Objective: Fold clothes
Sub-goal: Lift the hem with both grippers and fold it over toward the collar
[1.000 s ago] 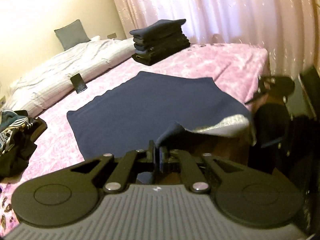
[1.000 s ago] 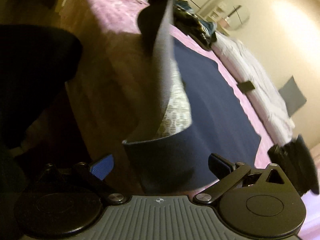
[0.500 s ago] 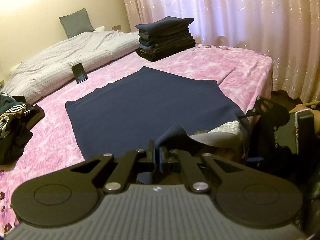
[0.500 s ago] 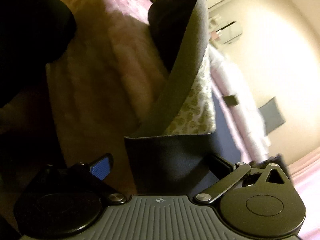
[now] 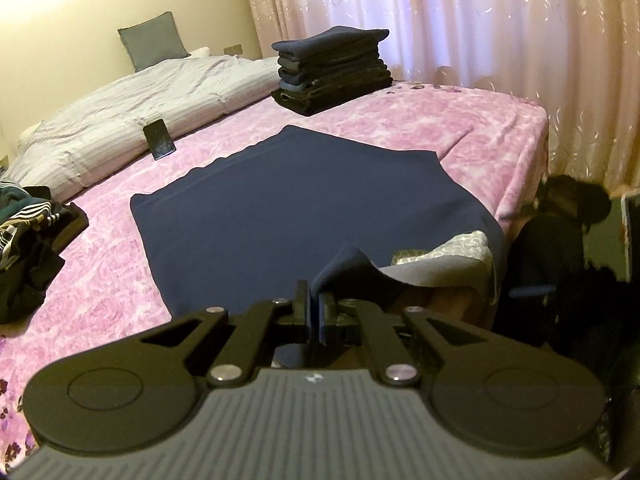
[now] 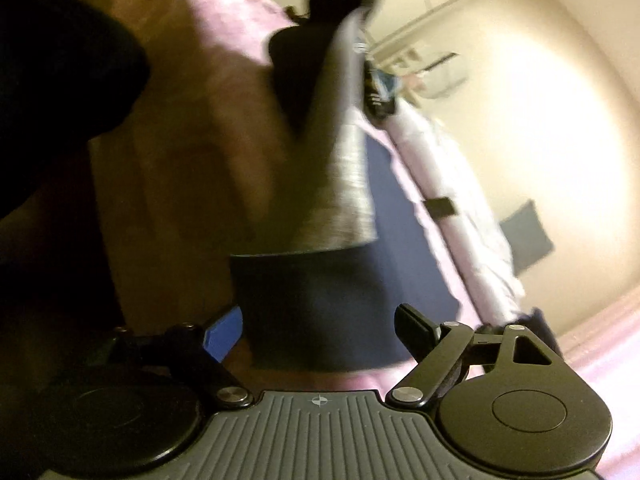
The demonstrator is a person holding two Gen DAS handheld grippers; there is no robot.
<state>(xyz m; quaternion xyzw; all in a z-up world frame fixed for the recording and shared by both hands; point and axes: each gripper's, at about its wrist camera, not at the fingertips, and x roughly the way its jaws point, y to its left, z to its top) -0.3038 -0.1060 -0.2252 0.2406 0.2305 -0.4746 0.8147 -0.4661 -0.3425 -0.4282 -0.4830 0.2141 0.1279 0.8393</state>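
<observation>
The pink bedspread [image 5: 460, 128] fills your left wrist view, and it sits lower in the picture than a second ago, so more curtain [image 5: 460, 12] and wall show above it. On it, the navy garment [image 5: 288, 208] lies spread flat in the middle, as before, its near right corner hanging over the bed's edge with the pale patterned lining [image 5: 448, 258] turned out. The folded stack of dark clothes [image 5: 332, 68] stands at the far side, the grey duvet [image 5: 132, 120] along the far left with a phone [image 5: 159, 145] on it, and a heap of unfolded clothes [image 5: 28, 240] at the left edge; none of these has shifted on the bed.

Your left gripper [image 5: 314, 304] stays clenched on the garment's near hem, a small peak of cloth rising just beyond its tips, exactly as a second ago.

Your right gripper [image 6: 318, 334] has changed most. Its jaws have just been closing in from their widest, with the hanging navy corner [image 6: 316, 312] between the fingers [image 6: 416, 330]; blur keeps you from seeing whether the pads press it yet. Its view has tilted since earlier, now showing more of the cream wall on the right.
</observation>
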